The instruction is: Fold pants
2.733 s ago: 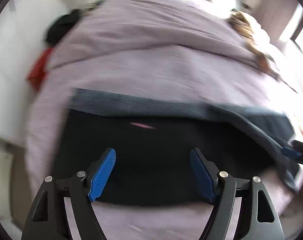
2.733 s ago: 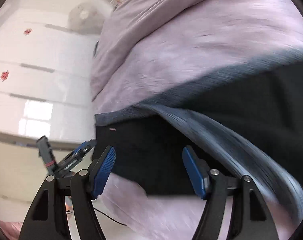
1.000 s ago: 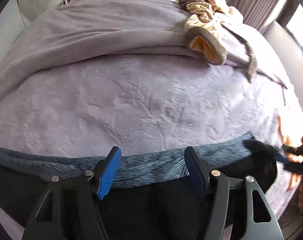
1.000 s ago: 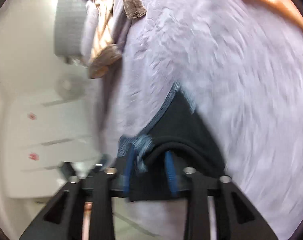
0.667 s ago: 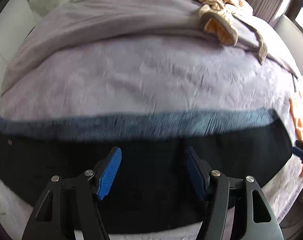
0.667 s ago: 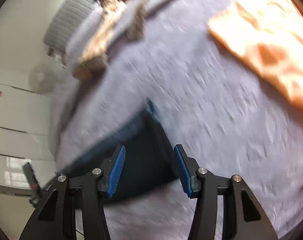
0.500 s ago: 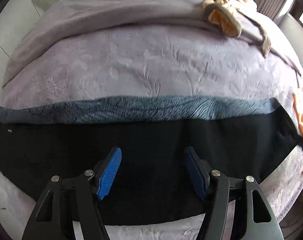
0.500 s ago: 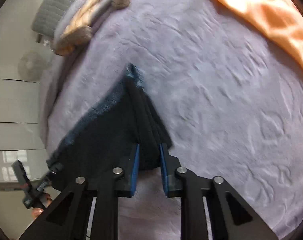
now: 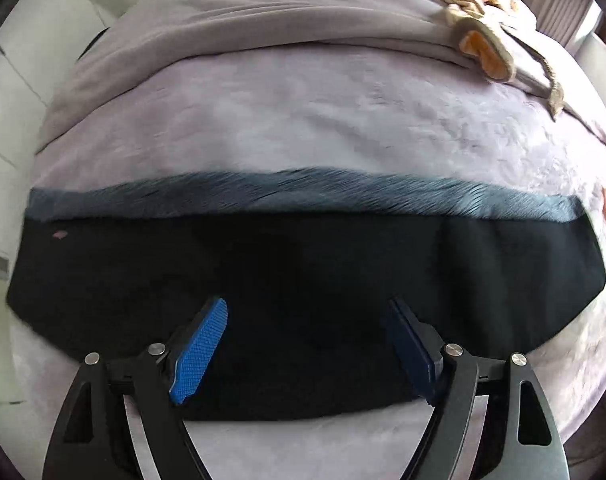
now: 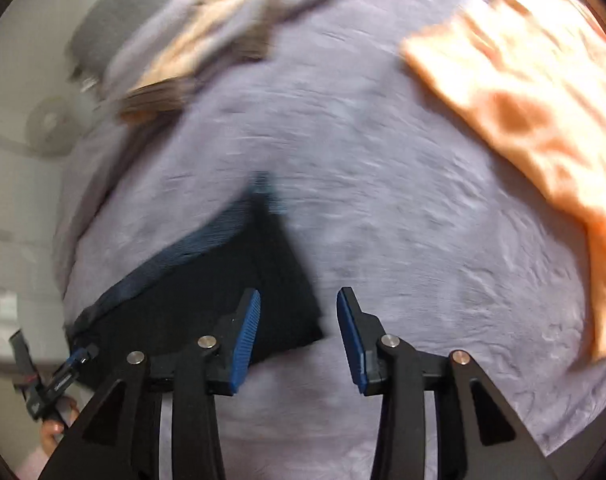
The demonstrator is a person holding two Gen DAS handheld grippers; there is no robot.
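A: While the left wrist camera looks almost straight down, you can see the black fleece-lined pants [image 9: 303, 280] laid out as one long flat band across the pale lilac bed cover [image 9: 303, 120], grey-blue fuzzy lining showing along the far edge. The left gripper [image 9: 307, 344] hovers over the middle of that band, jaws opening, nothing between the blue pads.

B: So the lengthwise fold looks done?

A: I'd judge so: one neat strip, edges fairly even. The crosswise folds appear to be what's left. A tan and brown crumpled garment [image 9: 475, 28] sits well apart near the head of the bed.

B: And the right wrist view?

A: Blurry, but it shows the end corner of the black pants [image 10: 223, 300] lying flat on the bed cover [image 10: 383, 200]. The right gripper [image 10: 299, 320] is just above that corner, jaws opening, pads not pressing on the cloth. An orange patterned cloth [image 10: 523, 100] lies off to the right, apart from the pants.

B: Halfway, then?

A: Roughly, by my reading. Neither gripper holds the pants right now.
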